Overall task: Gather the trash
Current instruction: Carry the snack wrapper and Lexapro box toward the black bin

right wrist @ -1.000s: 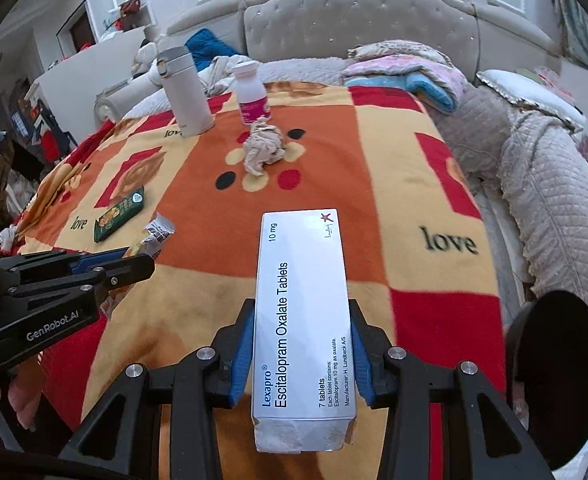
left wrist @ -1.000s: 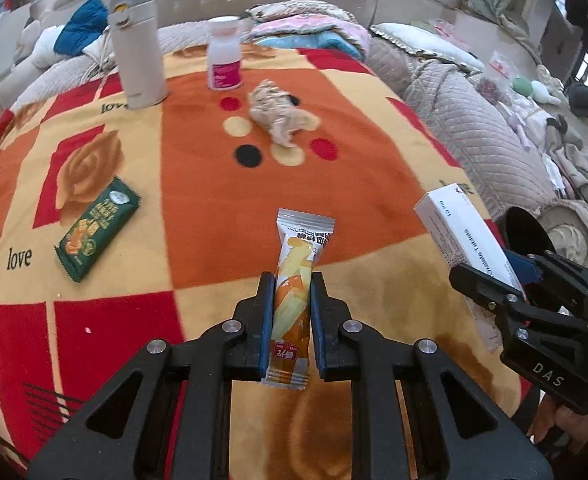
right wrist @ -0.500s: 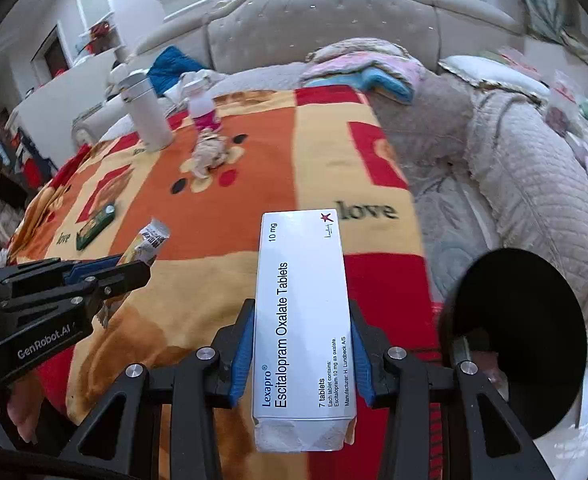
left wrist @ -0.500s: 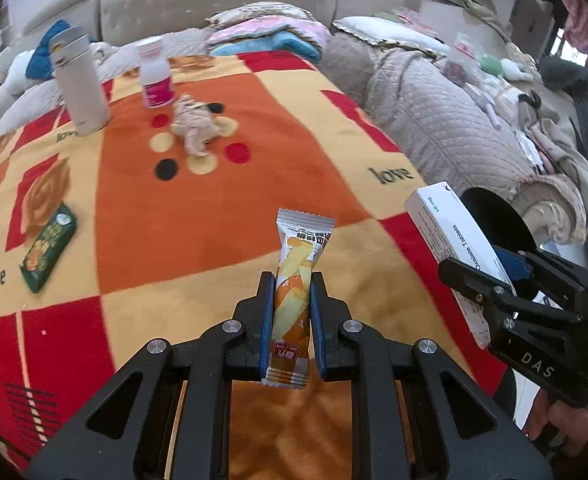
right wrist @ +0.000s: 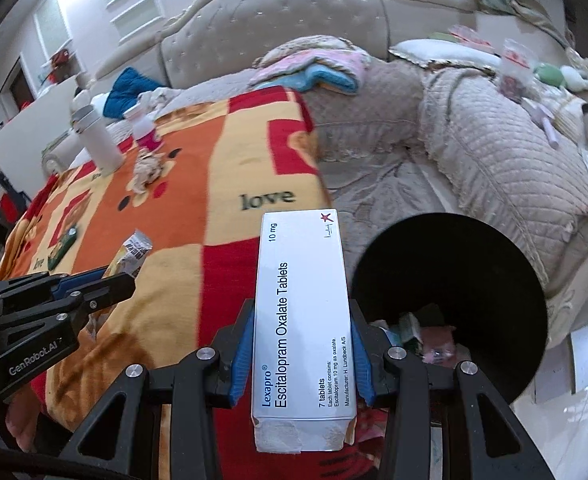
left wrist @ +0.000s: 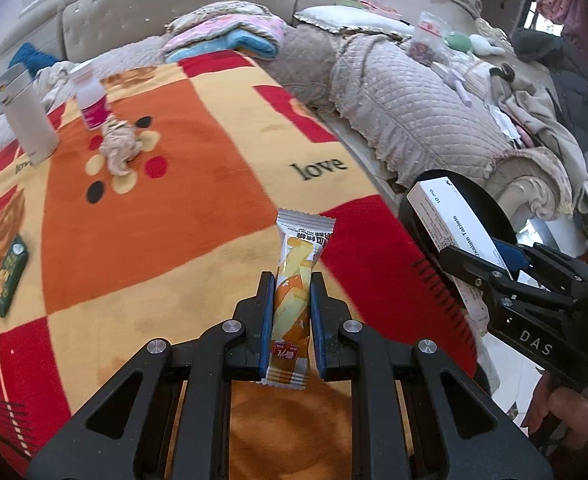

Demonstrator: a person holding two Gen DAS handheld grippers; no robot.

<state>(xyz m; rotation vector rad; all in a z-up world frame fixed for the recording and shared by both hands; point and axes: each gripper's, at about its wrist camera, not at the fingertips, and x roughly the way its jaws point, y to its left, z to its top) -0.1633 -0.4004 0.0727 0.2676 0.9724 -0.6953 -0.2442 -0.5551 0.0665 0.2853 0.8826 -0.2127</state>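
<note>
My left gripper (left wrist: 292, 304) is shut on an orange and yellow snack wrapper (left wrist: 297, 272), held upright above the blanket's near right corner. My right gripper (right wrist: 301, 344) is shut on a white tablet box (right wrist: 301, 320). In the left wrist view that box (left wrist: 449, 220) and the right gripper (left wrist: 489, 260) hang at the right, over a black bin (left wrist: 489, 208). The bin (right wrist: 453, 280) stands off the bed's edge, with scraps inside. A crumpled tissue (left wrist: 118, 148) and a green packet (left wrist: 10, 276) lie on the blanket. The left gripper (right wrist: 114, 276) shows at the left of the right wrist view.
An orange, yellow and red blanket (left wrist: 198, 184) covers the bed. A white flask (left wrist: 26, 116) and a pink-labelled bottle (left wrist: 92, 98) stand at its far left. A quilted beige sofa (left wrist: 413, 108) with clutter runs along the right. A tufted headboard (right wrist: 274, 28) and folded cloths lie behind.
Both grippers have swung to the right, still holding the wrapper and the box. The black bin has grown larger in view and now lies just beyond the tablet box.
</note>
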